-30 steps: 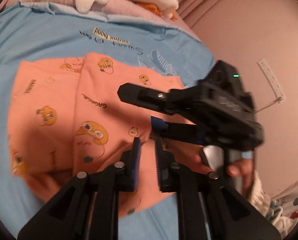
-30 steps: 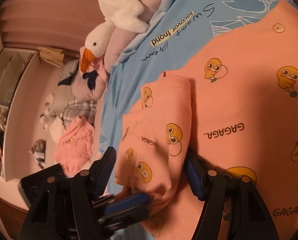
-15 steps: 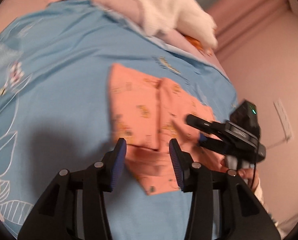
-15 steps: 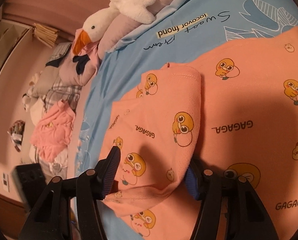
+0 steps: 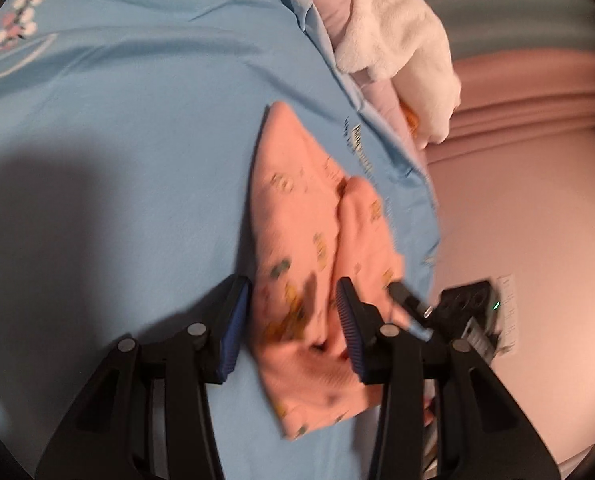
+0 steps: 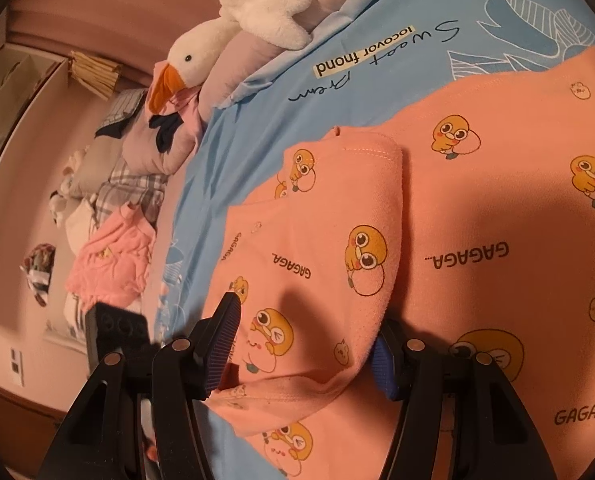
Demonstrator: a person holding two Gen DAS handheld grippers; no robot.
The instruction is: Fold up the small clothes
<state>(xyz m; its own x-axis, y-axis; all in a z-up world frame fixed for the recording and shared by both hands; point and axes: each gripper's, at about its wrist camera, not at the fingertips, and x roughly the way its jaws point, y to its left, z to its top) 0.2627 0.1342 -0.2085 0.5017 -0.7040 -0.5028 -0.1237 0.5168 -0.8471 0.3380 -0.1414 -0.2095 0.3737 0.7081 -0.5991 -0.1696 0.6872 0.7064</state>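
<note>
While a blue bedsheet [image 6: 257, 92] is filling the frame, the orange duck-print garment [image 6: 477, 240] is lying at centre right; both the right gripper [image 6: 305, 340] and left gripper [image 5: 289, 316] are gaping wide, gripping nothing.

"GAGAGA" on garment [image 6: 477, 216]; "locovor fnond" on sheet [image 6: 257, 92].

Motion is blurring the garment [image 5: 309, 240] in the left view; the right view's edge is cutting off its far side.
</note>
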